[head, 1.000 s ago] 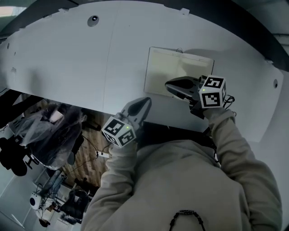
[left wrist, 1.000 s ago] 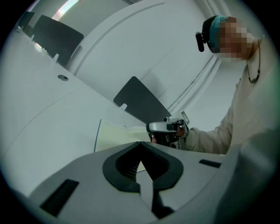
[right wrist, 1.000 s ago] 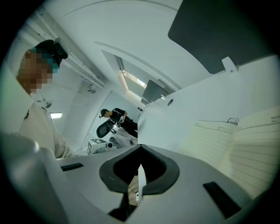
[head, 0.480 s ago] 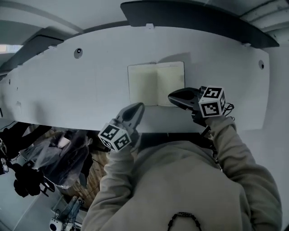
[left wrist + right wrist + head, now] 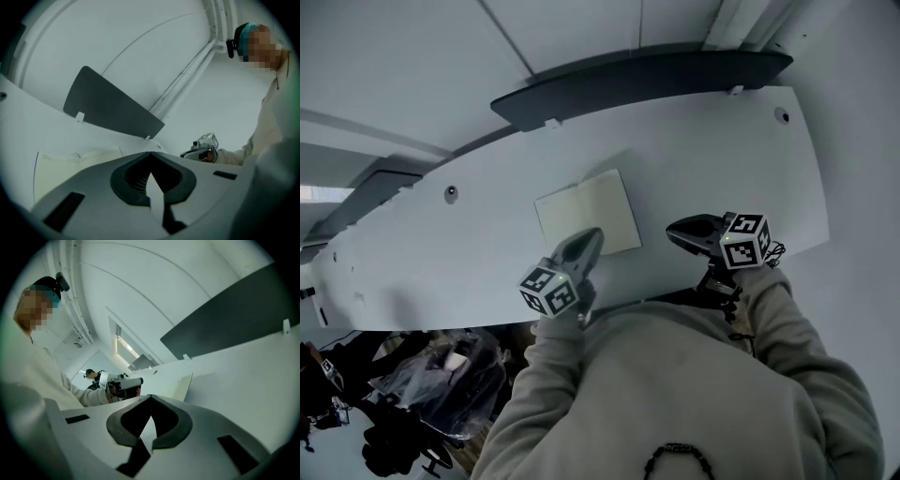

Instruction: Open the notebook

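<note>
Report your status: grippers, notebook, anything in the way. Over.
Left gripper shut, empty. Right gripper shut, empty. Notebook open, flat on table. Nothing blocking it.

The left hand-held gripper (image 5: 589,236) covers the notebook's (image 5: 586,211) near edge. The bench (image 5: 712,150) is cut off at the left. The clutter (image 5: 422,380) below its near-left side is too dim to name.

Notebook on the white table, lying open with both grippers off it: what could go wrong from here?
1. Nothing pins the notebook: the left gripper and right gripper have shut, empty jaws, so pages might flip closed.
2. The left gripper hangs by its near edge; a dip could shove it.
</note>
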